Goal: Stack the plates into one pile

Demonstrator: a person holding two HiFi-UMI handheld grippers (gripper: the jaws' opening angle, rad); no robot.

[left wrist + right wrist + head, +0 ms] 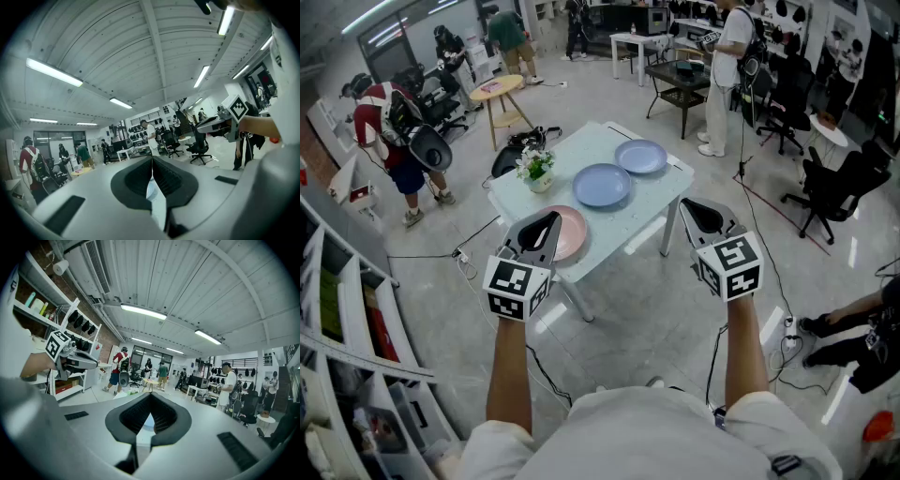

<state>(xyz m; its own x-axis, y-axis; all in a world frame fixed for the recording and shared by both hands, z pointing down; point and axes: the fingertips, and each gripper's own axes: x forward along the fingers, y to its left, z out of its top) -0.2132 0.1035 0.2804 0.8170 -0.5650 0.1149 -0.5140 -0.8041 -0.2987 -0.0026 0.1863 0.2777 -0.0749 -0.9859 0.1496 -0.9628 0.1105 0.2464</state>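
The left gripper (546,223) has its jaws pressed together with nothing between them, and the right gripper (694,208) is the same: closed and empty. Both are held out almost level, short of the table's (649,208) near edge. In the head view the left one overlaps the near corner and the right one sits off the table's right side.

Three plates lie apart on the table, running from its near corner toward its far side:

- The pink plate (570,232) is nearest, half hidden behind the left gripper.
- A blue plate (602,185) sits at the middle of the table.
- A second blue plate (640,156) is at the far end.

A small potted flower (535,170) stands at the table's left edge, beside the middle plate.

No plate rests on another, so the stacking looks unstarted and this reads as the approach to a first pickup. The next move probably calls for one gripper to open, tip downward and come in low at a plate's rim, since the plates lie flat and offer only a thin lip to pinch. The pink plate is the closest candidate for the left gripper. The flowers need a clear berth.
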